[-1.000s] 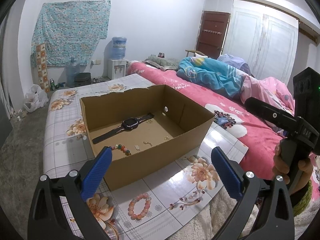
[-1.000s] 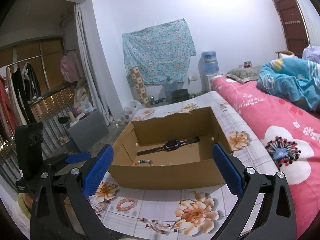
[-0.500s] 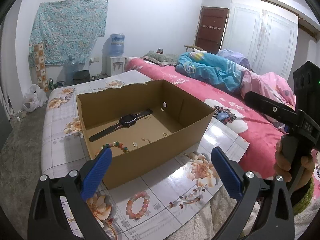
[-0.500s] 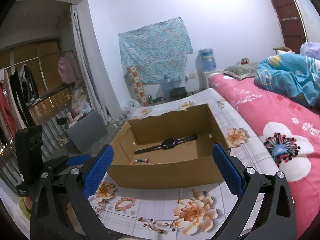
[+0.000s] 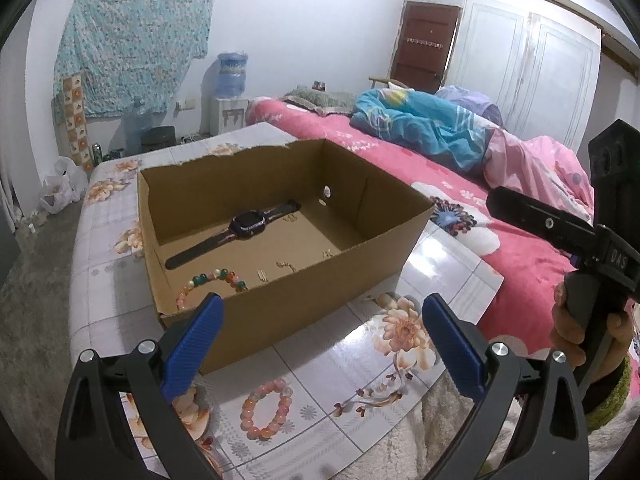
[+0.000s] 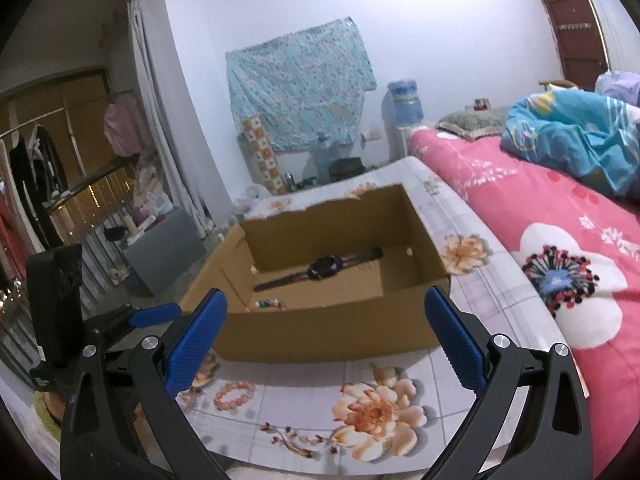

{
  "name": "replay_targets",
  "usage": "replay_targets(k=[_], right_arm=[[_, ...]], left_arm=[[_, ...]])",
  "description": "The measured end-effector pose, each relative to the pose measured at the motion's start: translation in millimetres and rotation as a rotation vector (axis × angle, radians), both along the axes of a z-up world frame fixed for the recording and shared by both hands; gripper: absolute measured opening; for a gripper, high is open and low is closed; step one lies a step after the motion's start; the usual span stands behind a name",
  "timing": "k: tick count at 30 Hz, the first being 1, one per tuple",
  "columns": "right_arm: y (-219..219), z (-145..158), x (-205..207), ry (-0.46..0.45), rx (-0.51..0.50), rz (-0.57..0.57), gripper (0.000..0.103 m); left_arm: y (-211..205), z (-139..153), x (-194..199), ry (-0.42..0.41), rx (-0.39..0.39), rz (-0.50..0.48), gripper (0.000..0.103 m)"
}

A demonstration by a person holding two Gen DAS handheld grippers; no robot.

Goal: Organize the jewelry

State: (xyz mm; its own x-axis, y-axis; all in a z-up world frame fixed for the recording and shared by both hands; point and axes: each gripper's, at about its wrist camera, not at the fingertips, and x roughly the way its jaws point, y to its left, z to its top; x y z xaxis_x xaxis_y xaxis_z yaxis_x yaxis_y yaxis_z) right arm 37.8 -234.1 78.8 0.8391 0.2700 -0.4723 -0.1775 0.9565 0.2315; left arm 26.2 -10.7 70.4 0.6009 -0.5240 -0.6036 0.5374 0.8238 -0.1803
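In the left wrist view, the left gripper (image 5: 320,336) is seen at the bottom of the frame with its blue-padded fingers (image 5: 192,344) spread wide and nothing held between them; a pink beaded bracelet (image 5: 266,409) lies on the glossy floral-patterned sheet (image 5: 436,280) at lower centre, between the fingers and just in front of the open brown cardboard box (image 5: 320,280); inside the box, a multicoloured beaded bracelet (image 5: 212,280) is seen at the near left corner, a black wristwatch (image 5: 248,224) lies stretched across the floor at centre, and small gold-coloured pieces (image 5: 286,266) are scattered to its right, too small to be identified; the pink flowered bedspread (image 5: 520,240) fills the right of the frame. In the right wrist view, the right gripper (image 6: 326,334) is likewise spread and empty at the bottom; the pink bracelet is seen at lower left, beside the left finger.
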Motion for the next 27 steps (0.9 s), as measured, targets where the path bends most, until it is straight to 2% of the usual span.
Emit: replay_targets(k=[5,8,10,13,20,27], right_arm=[[-15.4,-24.4,-5.5,0.085,-0.069,-0.051,0.095],[-25.9,-51.2,-9.4,0.173,-0.099,-0.07,0.095],[-28.9,-70.9,-10.2,0.246,-0.123,-0.075,0.095],[-32.9,-87.9,-9.8,0.304,-0.145,-0.081,0.095],[-41.9,-106.9,9.7,0.35,-0.219,-0.116,0.095],[-40.2,-123.1,29.3,0.367,-0.311,-0.109,0.095]], left_arm=[[-9.1,-20.3,2.4,0.066,0.019,-0.007,0.097],[-20.7,-37.3,0.4,0.109,0.053,-0.019,0.097],[-28.2,-45.6,0.2,0.124,0.076,-0.026,0.097],[-43.5,-57.9,2.7,0.129,0.122,-0.033,0.097],[-78.3,-83.6,19.4,0.12,0.264,-0.023,0.097],[-90.3,-100.5,32.5,0.141,0.317,-0.011,0.097]])
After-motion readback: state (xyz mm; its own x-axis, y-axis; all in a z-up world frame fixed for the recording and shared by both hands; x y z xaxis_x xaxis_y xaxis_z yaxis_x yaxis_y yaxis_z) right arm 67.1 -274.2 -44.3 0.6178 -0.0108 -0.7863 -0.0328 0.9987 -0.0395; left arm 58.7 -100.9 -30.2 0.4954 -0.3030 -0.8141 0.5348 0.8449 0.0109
